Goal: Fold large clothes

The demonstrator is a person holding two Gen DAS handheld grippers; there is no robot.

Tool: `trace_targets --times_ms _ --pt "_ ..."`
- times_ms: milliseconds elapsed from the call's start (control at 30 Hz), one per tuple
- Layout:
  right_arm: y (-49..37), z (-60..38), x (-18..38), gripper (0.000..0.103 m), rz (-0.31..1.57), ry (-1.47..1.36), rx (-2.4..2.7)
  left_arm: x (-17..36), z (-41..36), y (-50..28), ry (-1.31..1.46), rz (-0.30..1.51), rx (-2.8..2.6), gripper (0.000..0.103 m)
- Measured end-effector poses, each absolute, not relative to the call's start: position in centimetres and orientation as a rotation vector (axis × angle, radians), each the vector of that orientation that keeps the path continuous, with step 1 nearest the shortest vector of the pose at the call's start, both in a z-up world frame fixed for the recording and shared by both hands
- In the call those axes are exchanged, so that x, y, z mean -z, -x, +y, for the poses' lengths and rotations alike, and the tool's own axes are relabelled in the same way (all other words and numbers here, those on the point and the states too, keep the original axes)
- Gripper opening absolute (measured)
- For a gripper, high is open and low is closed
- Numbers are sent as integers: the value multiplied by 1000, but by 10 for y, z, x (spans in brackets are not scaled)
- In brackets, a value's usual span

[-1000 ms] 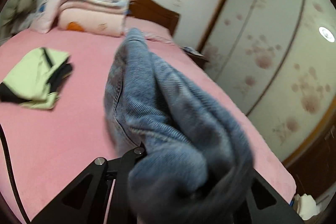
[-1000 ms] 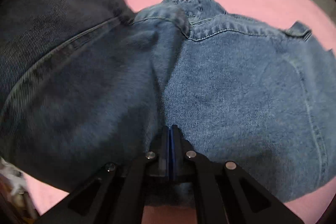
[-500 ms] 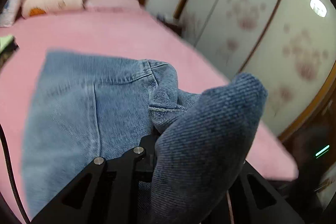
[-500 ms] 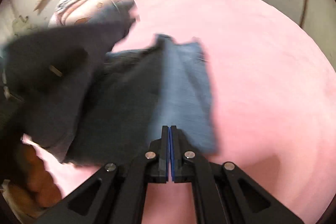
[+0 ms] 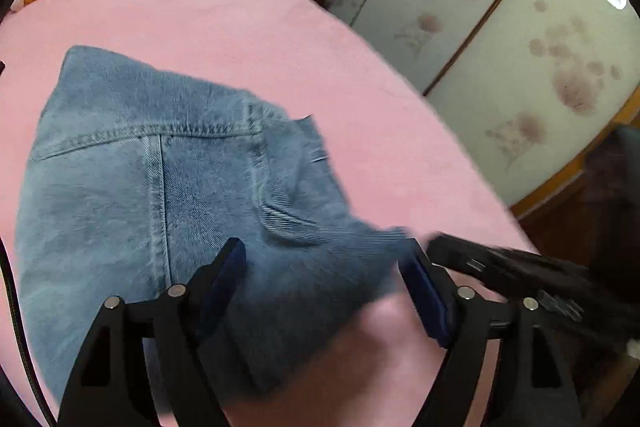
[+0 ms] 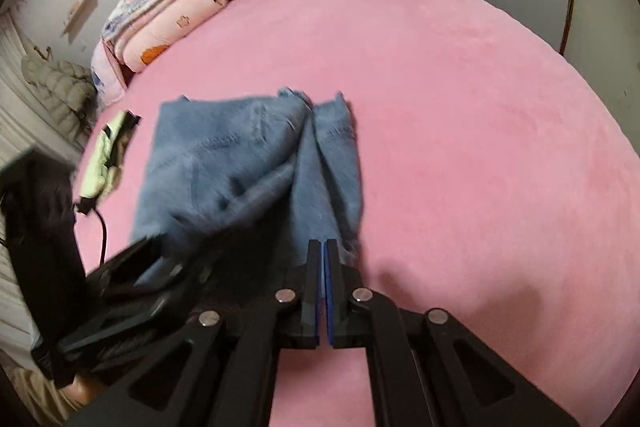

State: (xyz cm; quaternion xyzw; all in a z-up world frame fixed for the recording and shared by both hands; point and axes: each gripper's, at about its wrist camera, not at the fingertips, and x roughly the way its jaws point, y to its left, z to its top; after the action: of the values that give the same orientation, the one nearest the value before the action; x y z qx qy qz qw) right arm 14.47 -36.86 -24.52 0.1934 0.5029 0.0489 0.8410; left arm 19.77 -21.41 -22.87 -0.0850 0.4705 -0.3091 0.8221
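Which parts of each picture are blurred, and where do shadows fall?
Left wrist view: the jeans smear near the open left claw; seams further off stay sharp.
Right wrist view: the jeans are blurred; the right claw is sharp, with soft shadow on the pink sheet beside it.

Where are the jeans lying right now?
The jeans lie folded on the pink bed, toward its near left part in the right wrist view, with a green garment just left of them.
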Motion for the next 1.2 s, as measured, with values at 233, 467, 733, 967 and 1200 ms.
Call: trace_targets --times_ms 233,467,733,967,1200 --pt "-162 -363 221 52 1065 -551 -218 179 -138 -192 235 886 448 91" --pt "-179 -337 260 52 1208 -503 -215 241 -72 -206 197 1019 128 91" --pt "-195 -334 289 52 1269 -526 -212 283 -64 -210 274 1067 122 91" --pt "-221 -328 293 52 1283 -517 -270 286 -80 -221 217 1050 161 91" --pt "-252 -308 308 31 1322 -422 -292 280 -89 -227 164 1036 171 91"
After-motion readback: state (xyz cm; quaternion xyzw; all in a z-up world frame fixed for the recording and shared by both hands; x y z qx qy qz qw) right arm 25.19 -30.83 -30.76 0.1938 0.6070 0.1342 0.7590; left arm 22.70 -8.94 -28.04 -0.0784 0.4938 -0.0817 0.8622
